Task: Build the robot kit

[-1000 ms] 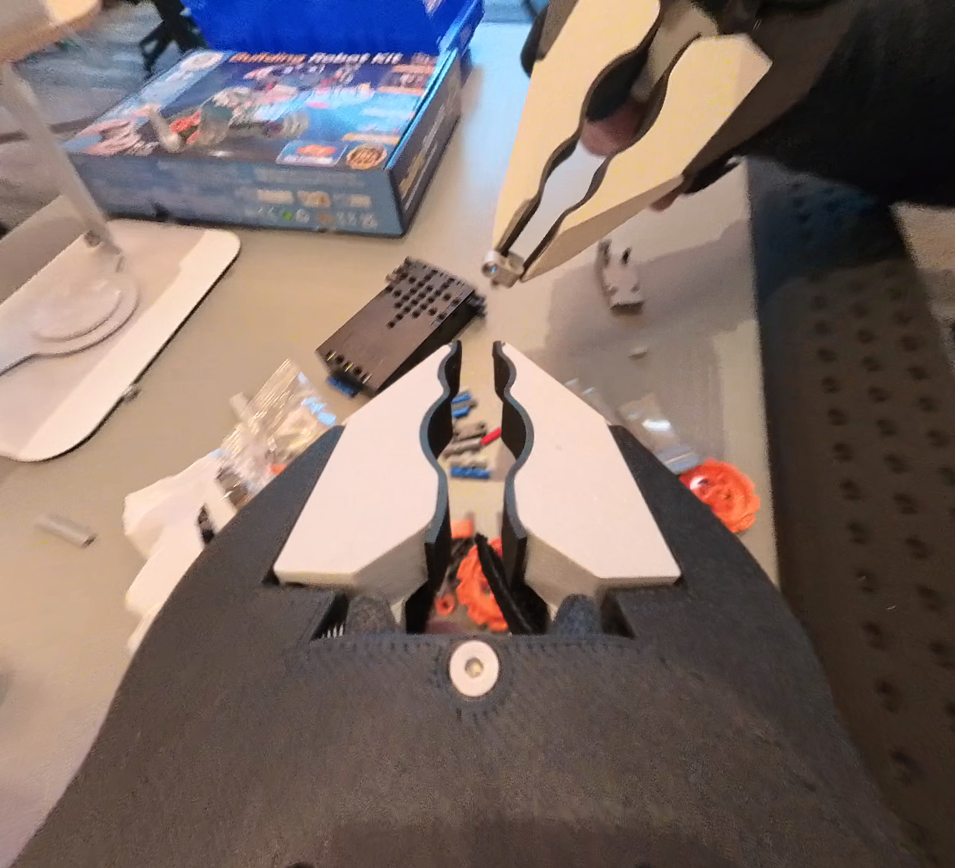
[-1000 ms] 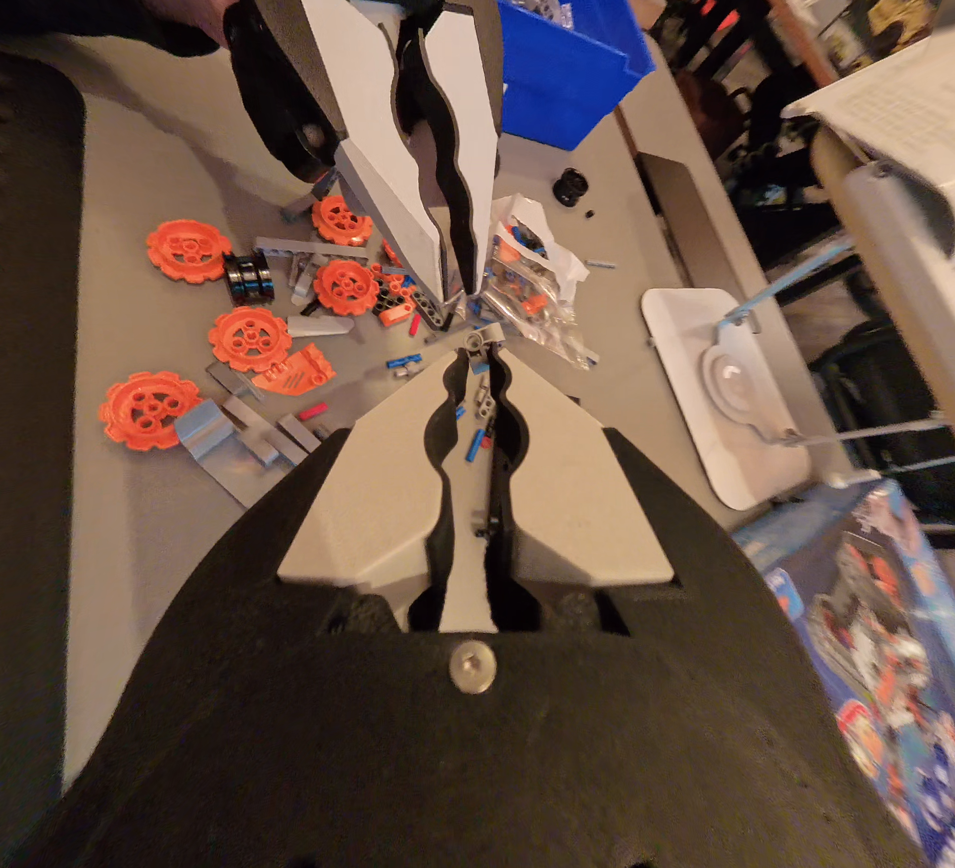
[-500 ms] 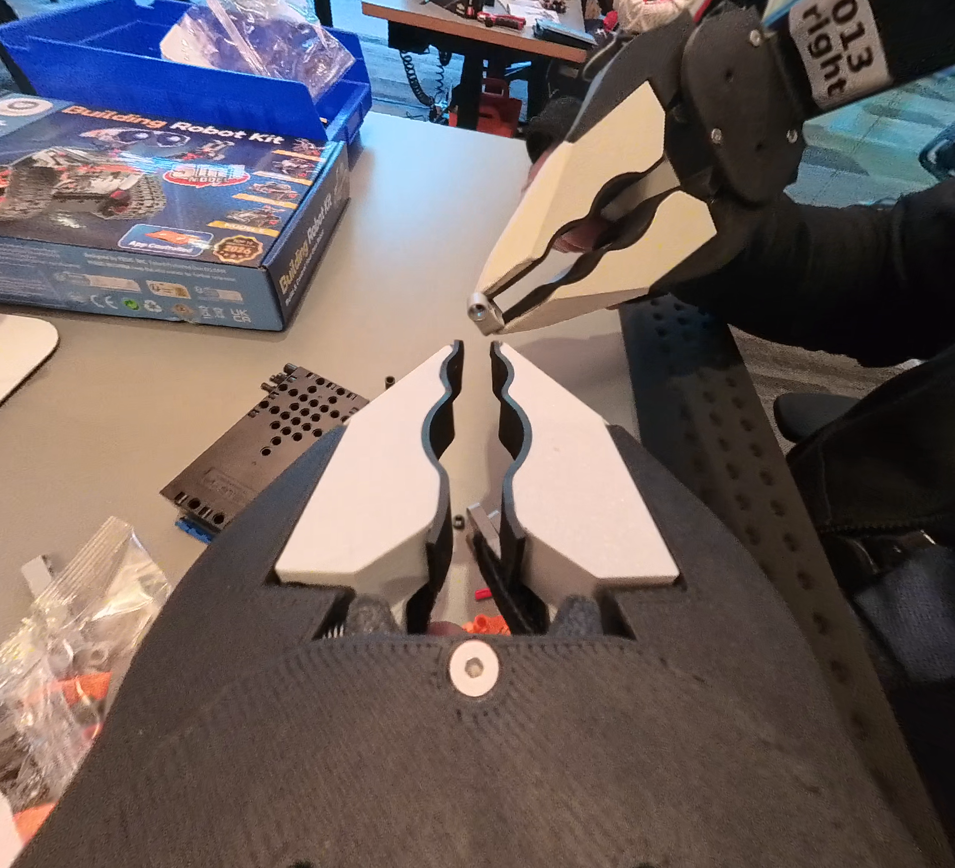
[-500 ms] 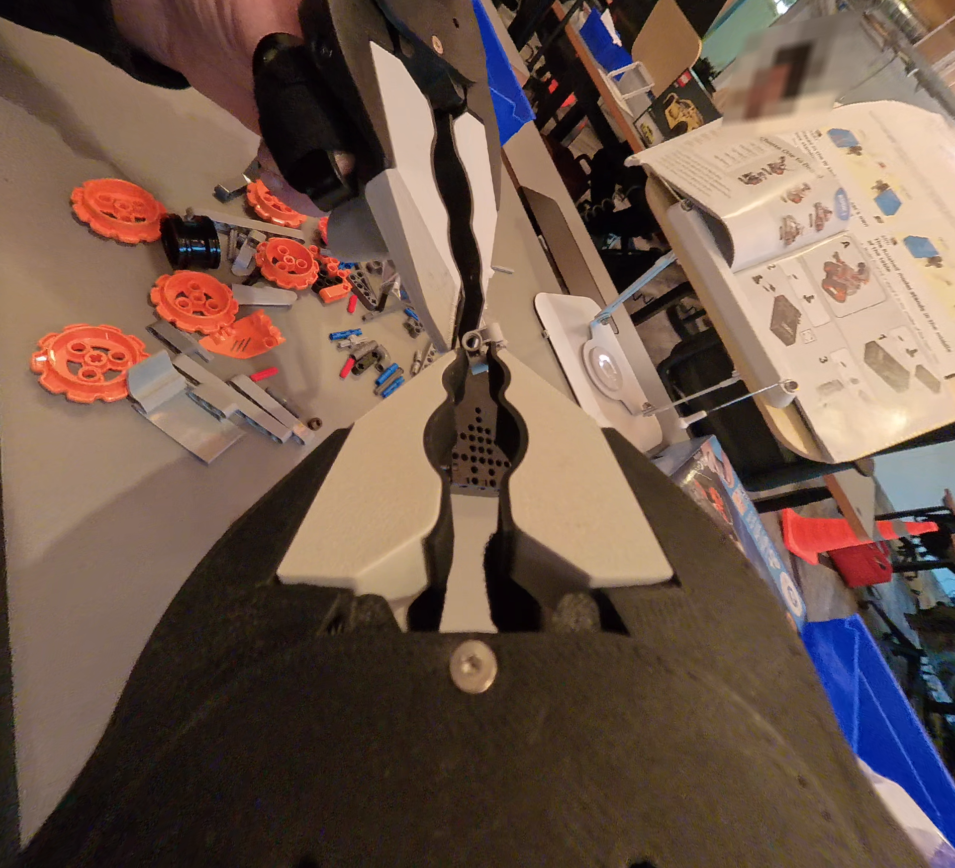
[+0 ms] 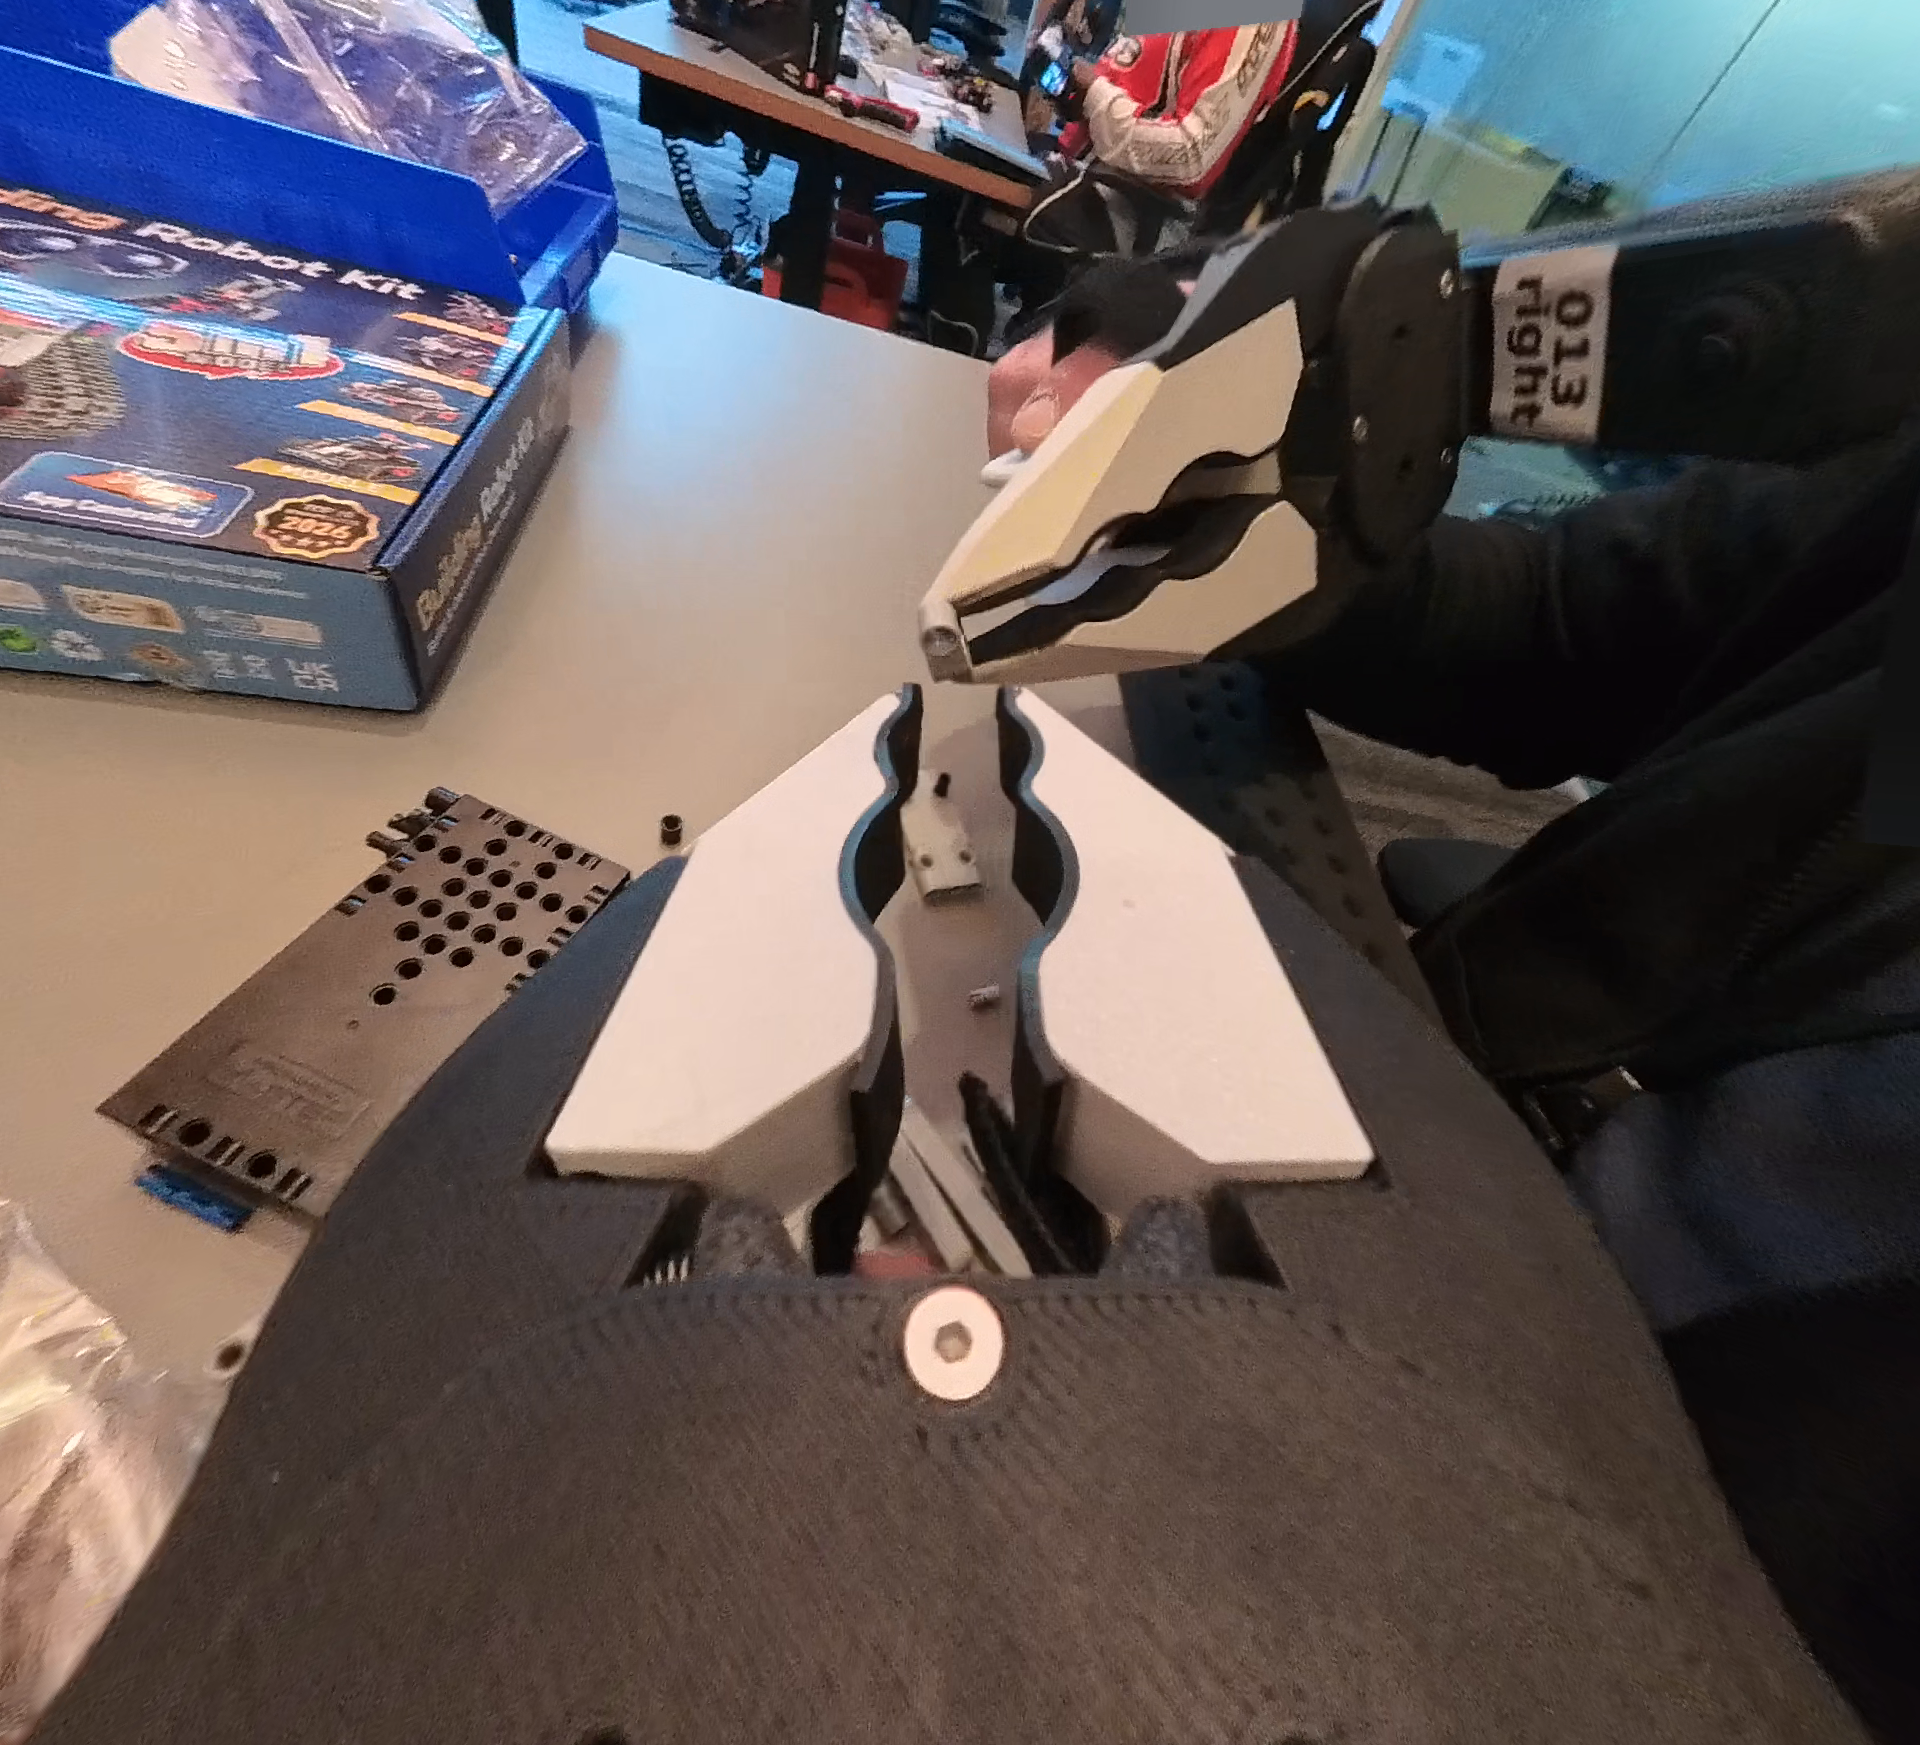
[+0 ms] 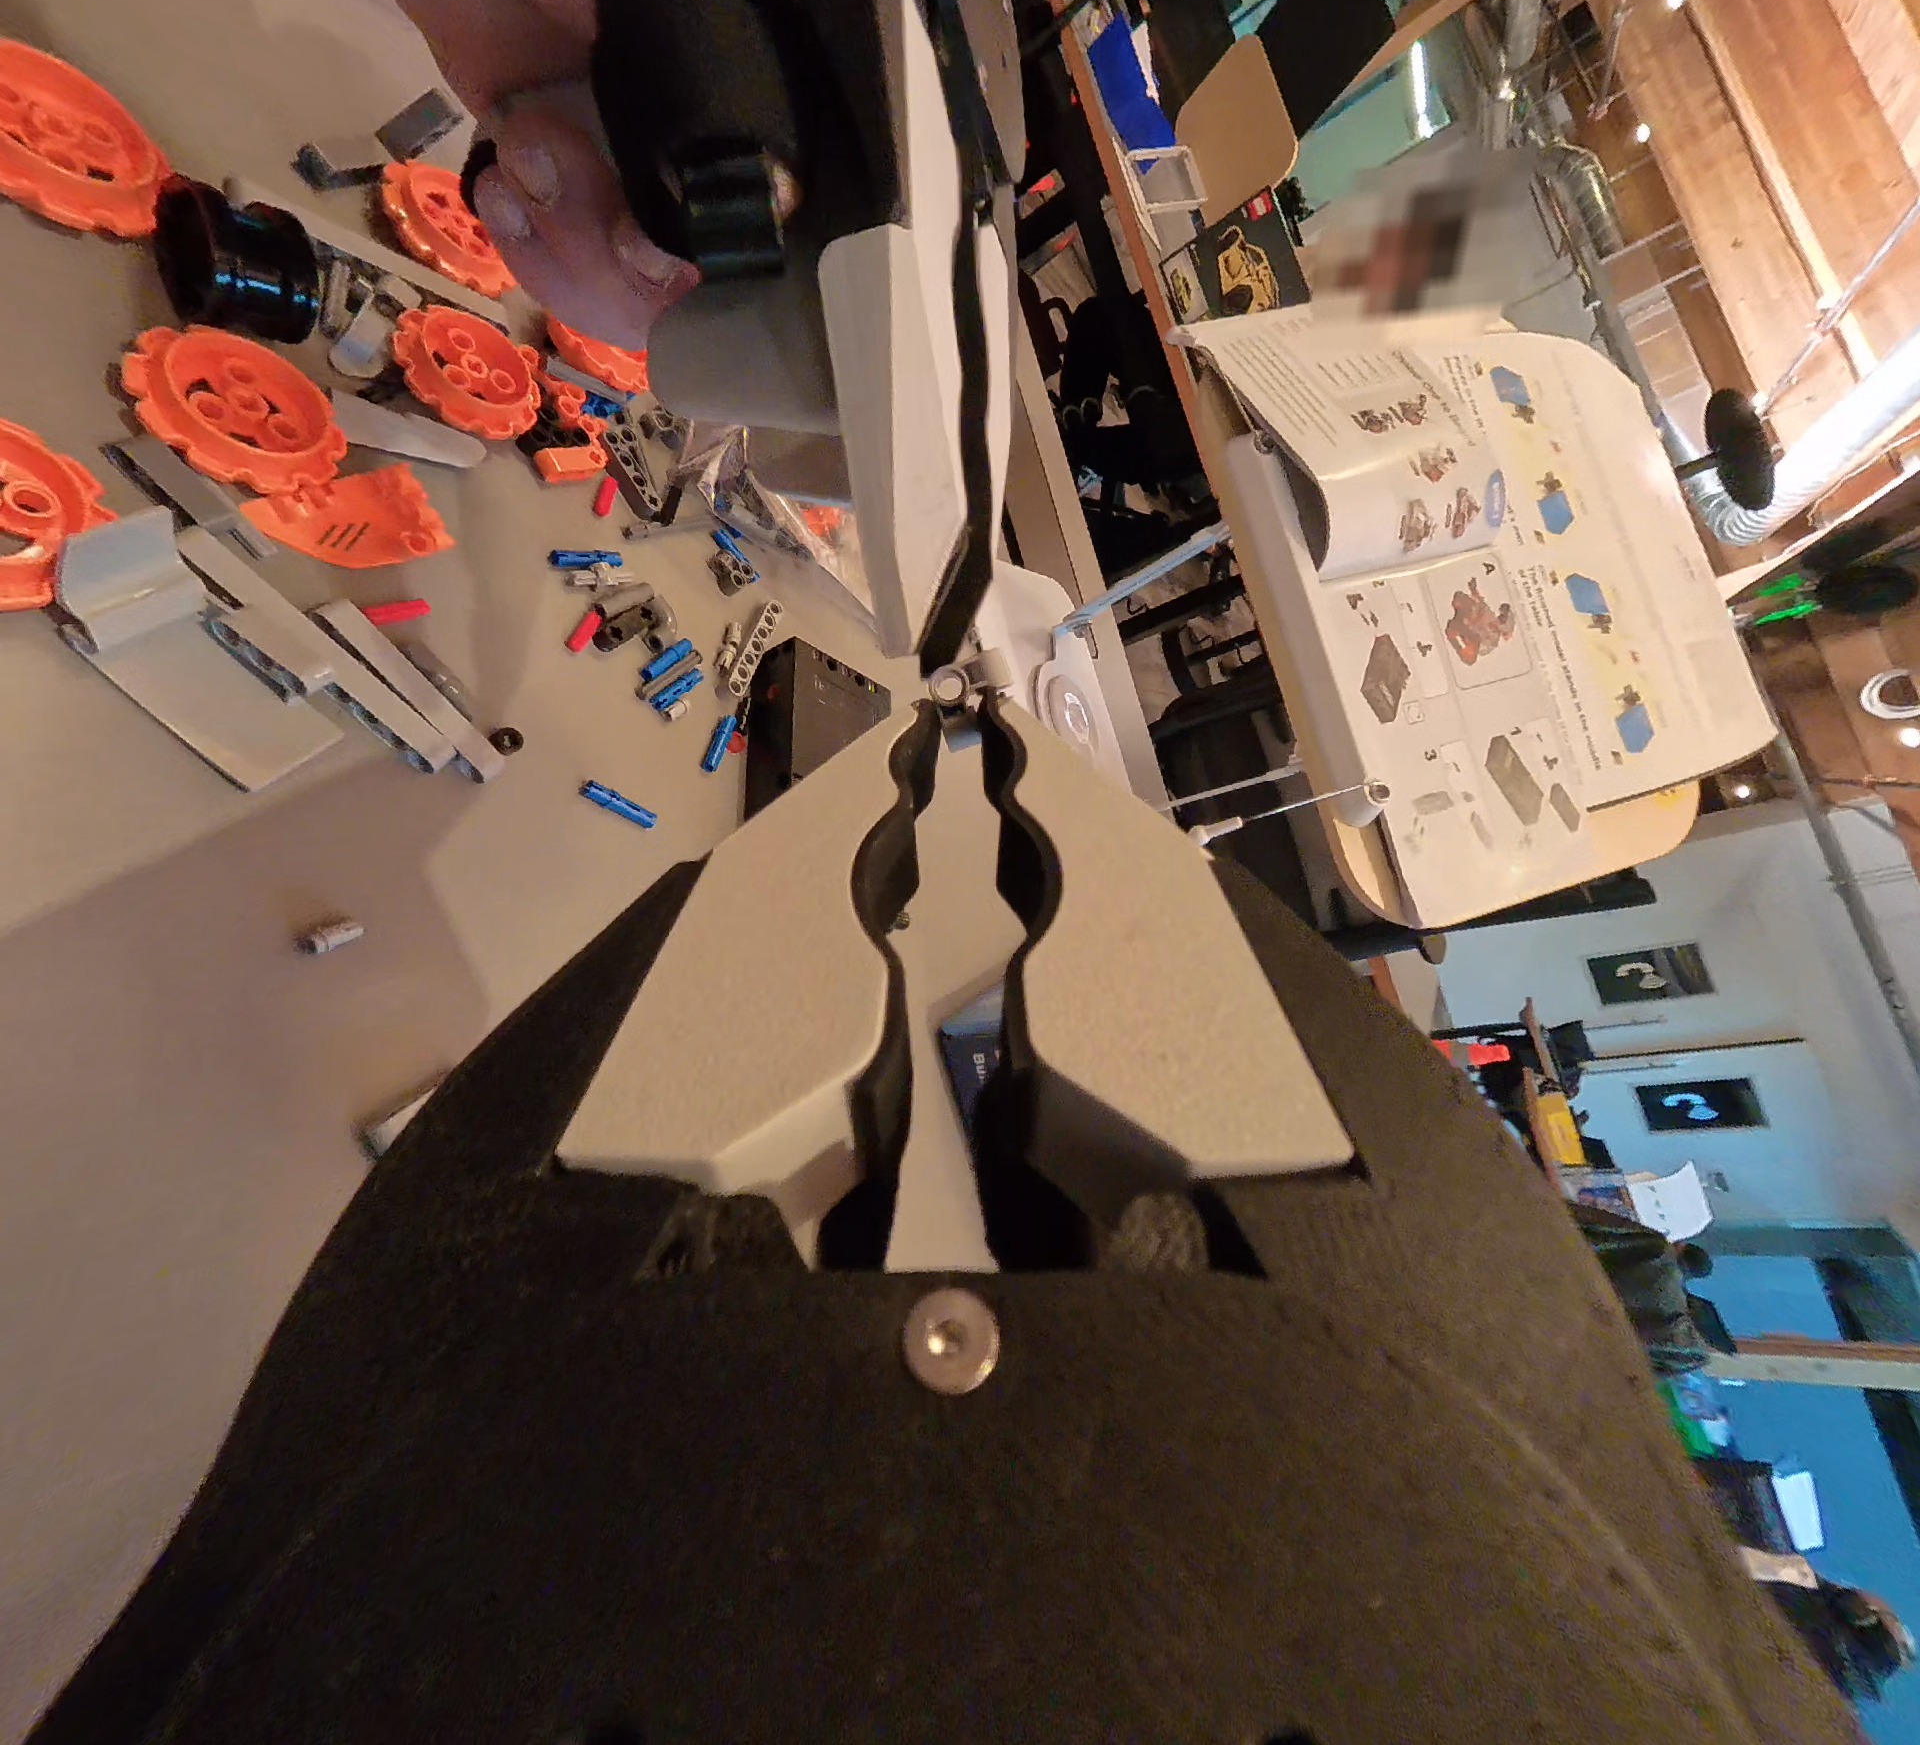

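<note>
Above the grey surface (image 5: 727, 469), a small grey plastic connector piece (image 6: 961, 693) is pinched in the nearly closed right gripper (image 6: 951, 708); just beyond it, the left gripper (image 5: 956, 703) is held slightly open and empty.

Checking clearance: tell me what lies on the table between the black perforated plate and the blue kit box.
Nothing: bare table between black perforated plate and blue kit box, in left wrist view.

A grey table (image 5: 727, 490) bears a blue kit box (image 5: 260, 490), black perforated plate (image 5: 416, 957) and orange wheels (image 6: 234, 407).
</note>
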Tool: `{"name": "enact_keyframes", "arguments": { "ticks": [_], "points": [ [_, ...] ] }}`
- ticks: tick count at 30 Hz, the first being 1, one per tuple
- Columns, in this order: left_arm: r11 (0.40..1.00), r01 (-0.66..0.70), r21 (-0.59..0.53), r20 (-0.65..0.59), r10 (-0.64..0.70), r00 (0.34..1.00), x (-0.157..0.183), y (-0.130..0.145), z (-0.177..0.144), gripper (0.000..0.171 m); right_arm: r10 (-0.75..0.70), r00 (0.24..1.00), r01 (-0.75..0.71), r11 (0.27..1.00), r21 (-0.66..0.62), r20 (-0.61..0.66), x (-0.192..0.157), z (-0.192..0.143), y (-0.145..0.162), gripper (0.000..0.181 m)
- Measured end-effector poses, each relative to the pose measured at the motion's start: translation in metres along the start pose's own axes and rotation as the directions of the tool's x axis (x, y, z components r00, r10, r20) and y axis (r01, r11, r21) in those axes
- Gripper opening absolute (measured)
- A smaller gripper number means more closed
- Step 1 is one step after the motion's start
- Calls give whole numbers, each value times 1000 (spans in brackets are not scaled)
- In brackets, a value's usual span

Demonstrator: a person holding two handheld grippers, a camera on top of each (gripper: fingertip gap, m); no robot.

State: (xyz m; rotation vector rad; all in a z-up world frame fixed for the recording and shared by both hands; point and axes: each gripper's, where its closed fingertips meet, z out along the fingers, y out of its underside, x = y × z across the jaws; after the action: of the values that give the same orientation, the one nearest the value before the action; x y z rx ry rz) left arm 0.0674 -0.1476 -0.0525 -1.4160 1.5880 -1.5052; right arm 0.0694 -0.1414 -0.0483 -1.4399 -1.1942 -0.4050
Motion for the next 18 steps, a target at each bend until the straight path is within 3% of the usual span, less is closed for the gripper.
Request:
{"name": "enact_keyframes", "arguments": {
  "ticks": [5,10,13,16,18],
  "points": [
    [999,30,27,-16,-30,999,0,-2,3,6,-71,997,70,997,-7,-19,-5,2,-3,7],
    [999,-1,40,-17,1,1000,1,-3,1,5,-36,999,37,999,26,-21,-4,1,-7,9],
    [997,-36,64,-24,38,999,3,-7,-1,5,244,964,-258,956,142,105,1,-5,-13,19],
    [989,-87,116,-51,94,994,11,-14,-3,6,548,773,-621,756,208,319,11,-14,-21,20],
    [981,-123,148,-68,134,989,18,-19,-4,6,620,665,-732,652,198,416,11,-15,-23,17]
  ]
}}
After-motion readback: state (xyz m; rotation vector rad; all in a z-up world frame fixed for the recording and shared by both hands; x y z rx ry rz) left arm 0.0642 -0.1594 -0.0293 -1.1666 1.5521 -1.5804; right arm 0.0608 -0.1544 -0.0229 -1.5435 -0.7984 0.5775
